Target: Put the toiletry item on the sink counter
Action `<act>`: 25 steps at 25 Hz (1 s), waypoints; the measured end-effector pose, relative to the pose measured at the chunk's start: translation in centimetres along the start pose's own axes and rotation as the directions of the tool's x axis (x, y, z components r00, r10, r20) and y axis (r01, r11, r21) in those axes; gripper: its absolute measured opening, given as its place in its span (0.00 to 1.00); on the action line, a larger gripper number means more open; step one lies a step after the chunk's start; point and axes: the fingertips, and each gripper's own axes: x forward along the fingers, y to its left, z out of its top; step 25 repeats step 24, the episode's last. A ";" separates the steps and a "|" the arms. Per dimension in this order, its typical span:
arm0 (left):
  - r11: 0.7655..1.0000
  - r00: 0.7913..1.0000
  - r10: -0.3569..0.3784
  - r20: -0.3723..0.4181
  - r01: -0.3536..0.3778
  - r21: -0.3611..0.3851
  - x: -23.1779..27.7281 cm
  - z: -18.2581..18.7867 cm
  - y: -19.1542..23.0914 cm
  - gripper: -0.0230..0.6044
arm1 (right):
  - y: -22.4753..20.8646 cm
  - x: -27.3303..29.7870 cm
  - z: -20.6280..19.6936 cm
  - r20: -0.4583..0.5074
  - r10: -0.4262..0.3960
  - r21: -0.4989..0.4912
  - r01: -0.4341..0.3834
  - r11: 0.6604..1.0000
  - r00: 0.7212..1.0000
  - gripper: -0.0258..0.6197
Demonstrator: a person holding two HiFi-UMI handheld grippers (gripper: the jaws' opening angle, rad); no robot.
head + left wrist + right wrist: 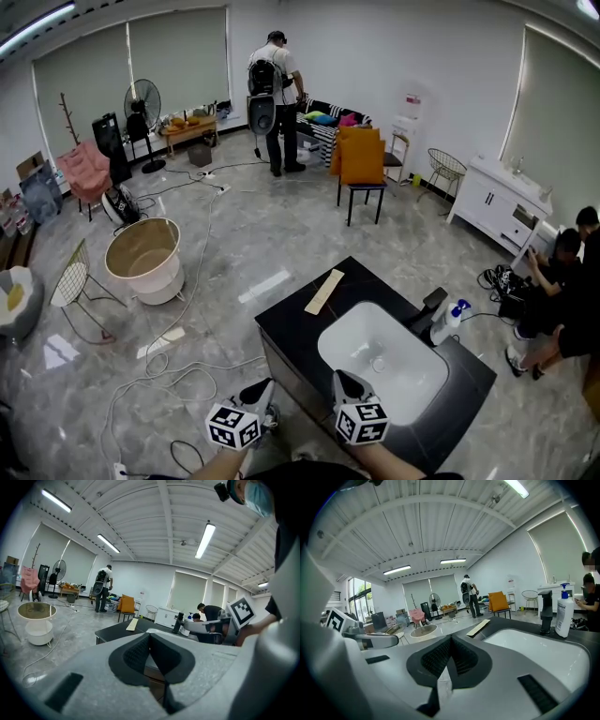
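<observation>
The left gripper (261, 389) and right gripper (343, 381) sit pressed together, empty; spread wide before grasping the bottle (451, 320), centre right

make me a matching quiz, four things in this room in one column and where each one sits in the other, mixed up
Things
1. pump bottle
2. beige strip
3. round tub
4. orange chair

Places
A. on the floor, left of the counter
B. on the counter, beside the faucet
C. on the counter's far corner, left of the basin
D. on the floor, beyond the counter

Pairs: 1-B, 2-C, 3-A, 4-D
</observation>
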 end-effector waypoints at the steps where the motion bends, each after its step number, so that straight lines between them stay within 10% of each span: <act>1: 1.000 1.000 0.002 0.000 -0.002 -0.001 -0.1 -0.2 -0.1 0.04 | 0.0 -0.1 -0.1 0.001 -0.001 -0.005 0.001 1.000 1.000 0.04; 25: 1.000 1.000 -0.005 -0.023 0.005 0.004 -0.7 -1.6 -1.2 0.04 | -0.4 -0.9 -1.4 -0.013 -0.017 -0.008 0.017 1.000 1.000 0.04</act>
